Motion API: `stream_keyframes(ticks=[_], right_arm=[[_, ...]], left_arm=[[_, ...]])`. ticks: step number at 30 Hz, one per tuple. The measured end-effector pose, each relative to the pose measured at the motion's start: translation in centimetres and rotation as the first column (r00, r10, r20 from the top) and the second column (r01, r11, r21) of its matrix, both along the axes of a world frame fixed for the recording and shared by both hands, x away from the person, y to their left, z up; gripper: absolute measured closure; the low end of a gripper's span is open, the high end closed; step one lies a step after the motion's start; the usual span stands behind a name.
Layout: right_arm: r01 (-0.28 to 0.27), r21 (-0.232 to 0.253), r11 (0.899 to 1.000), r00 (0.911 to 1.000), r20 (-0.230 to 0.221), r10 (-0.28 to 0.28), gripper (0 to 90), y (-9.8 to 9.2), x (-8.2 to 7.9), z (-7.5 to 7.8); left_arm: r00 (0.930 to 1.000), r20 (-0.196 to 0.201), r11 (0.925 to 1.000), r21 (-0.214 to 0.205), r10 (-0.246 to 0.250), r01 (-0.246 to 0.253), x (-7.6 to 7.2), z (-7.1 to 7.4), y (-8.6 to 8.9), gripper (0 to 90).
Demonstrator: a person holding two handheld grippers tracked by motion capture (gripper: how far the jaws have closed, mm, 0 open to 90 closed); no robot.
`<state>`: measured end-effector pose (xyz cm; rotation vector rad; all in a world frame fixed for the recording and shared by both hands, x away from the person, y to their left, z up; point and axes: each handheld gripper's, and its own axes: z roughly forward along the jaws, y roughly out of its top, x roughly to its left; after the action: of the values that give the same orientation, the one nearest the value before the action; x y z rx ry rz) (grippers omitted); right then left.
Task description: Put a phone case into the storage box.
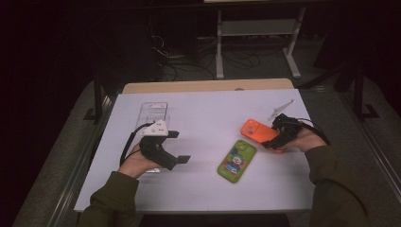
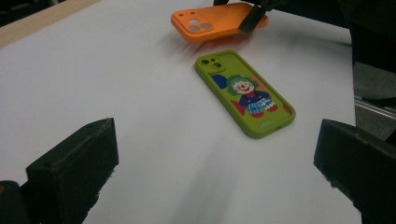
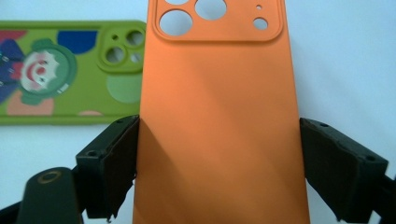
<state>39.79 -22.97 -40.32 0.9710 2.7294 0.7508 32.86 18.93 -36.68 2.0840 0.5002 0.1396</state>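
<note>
White sheet covers the tabletop (image 1: 198, 189), with bare wood showing at its far edge; the room beyond is too dark to read. A clear plastic tray (image 1: 154, 112) lies near the left gripper (image 1: 178, 146), its contents impossible to make out. That gripper's jaws stand spread wide over bare sheet, holding nothing. The green case (image 1: 237, 161), glossy with a cartoon clown printed on it, lies flat between the hands. The orange case (image 1: 257, 132), matte and smooth with round camera holes, hangs tilted above the sheet, its lower end hidden by the right gripper (image 1: 276, 139), whose jaws pinch its long edges.
</note>
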Motion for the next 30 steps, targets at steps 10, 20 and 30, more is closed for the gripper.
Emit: stream_keyframes(ticks=[10, 20, 30], right_arm=[[-0.087, -0.012, 0.996, 0.996, 0.021, 0.087, 15.2, 2.4, 0.1, 1.1], [-0.145, -0.006, 0.989, 0.9892, 0.025, 0.145, 15.2, 4.2, 0.0, 1.5], [-0.228, -0.032, 0.973, 0.9735, 0.014, 0.228, 15.3, 5.3, -0.5, 1.1]], left_arm=[[0.9985, 0.016, 0.998, 0.036, -0.052, 0.051, 1.0, 0.2, -2.5, 0.0], [0.9952, 0.008, 0.9941, 0.047, -0.098, 0.097, 2.1, 0.6, -5.1, 0.0], [0.9877, 0.007, 0.9849, 0.078, -0.156, 0.155, 2.7, 0.3, -6.2, 0.0]])
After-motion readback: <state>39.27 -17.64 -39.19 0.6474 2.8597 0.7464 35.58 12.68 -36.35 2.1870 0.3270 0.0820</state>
